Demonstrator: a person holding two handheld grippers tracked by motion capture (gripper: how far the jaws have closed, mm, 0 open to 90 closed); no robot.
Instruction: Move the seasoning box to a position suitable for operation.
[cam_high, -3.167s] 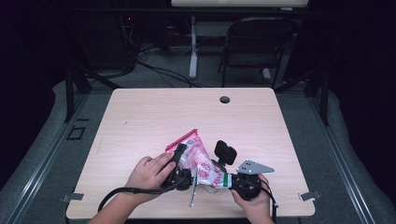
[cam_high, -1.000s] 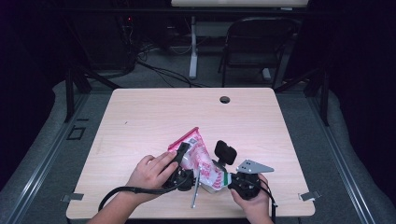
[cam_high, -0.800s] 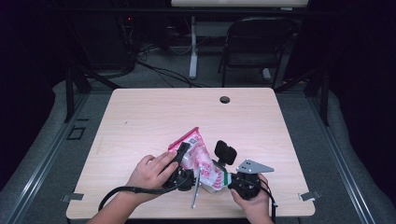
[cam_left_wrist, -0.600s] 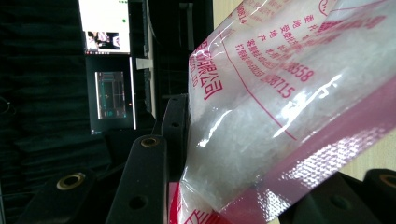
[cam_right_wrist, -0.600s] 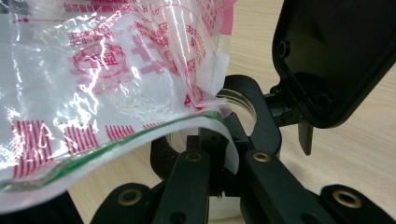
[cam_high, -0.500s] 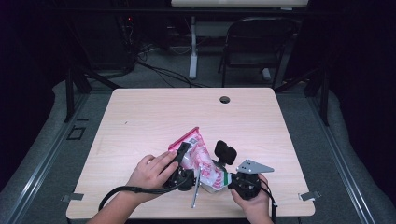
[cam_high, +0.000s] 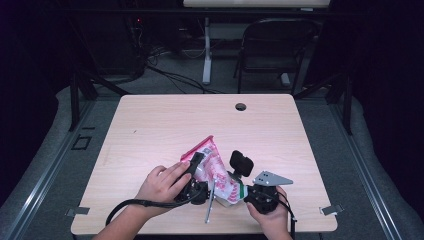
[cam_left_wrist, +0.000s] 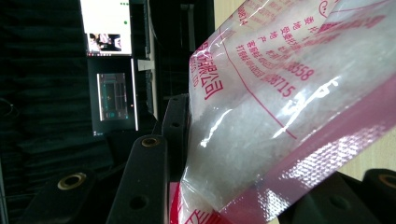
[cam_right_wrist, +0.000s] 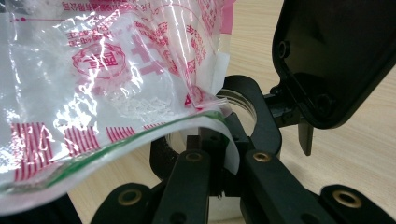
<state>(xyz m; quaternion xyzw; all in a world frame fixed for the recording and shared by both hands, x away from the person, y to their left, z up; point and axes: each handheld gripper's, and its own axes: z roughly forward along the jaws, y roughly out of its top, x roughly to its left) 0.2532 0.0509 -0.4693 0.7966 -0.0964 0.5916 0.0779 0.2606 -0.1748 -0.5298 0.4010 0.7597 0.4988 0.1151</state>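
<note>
From the high view, the pink-and-clear bag (cam_high: 212, 167) lies on the desk (cam_high: 165, 125) toward six o'clock, near the person's edge, tilted with its pink top corner pointing to about eleven o'clock. The left gripper (cam_high: 196, 176), in the left hand (cam_high: 162, 184), sits at the bag's nine o'clock side, one black jaw lying up along the bag's edge. The right gripper (cam_high: 245, 192), in the right hand (cam_high: 272, 220), meets the bag's lower corner at about four o'clock; a grey three-cornered plate (cam_high: 272, 178) sits on top of it. A thin metal rod (cam_high: 210, 202) lies on the desk just below the bag, running toward six o'clock. A dark round hole (cam_high: 240, 107) in the desk is well apart at twelve o'clock.

In the left gripper view, the bag (cam_left_wrist: 280, 102) lies between the jaws, part-spread around it; white grainy contents show through the clear film, red print runs across it, and a pink sealed strip crosses at four o'clock. Whether both pads press the film I cannot tell. Lit screens (cam_left_wrist: 109, 70) glow at ten o'clock in the dark room.

In the right gripper view, the jaws are pressed together at six o'clock, pinching the bag's (cam_right_wrist: 107, 84) white-edged lower corner. The bag drapes from there up to ten o'clock. A clear round jar mouth (cam_right_wrist: 236, 109) stands just behind the pinch, and a black block (cam_right_wrist: 336, 56) hangs at two o'clock.
</note>
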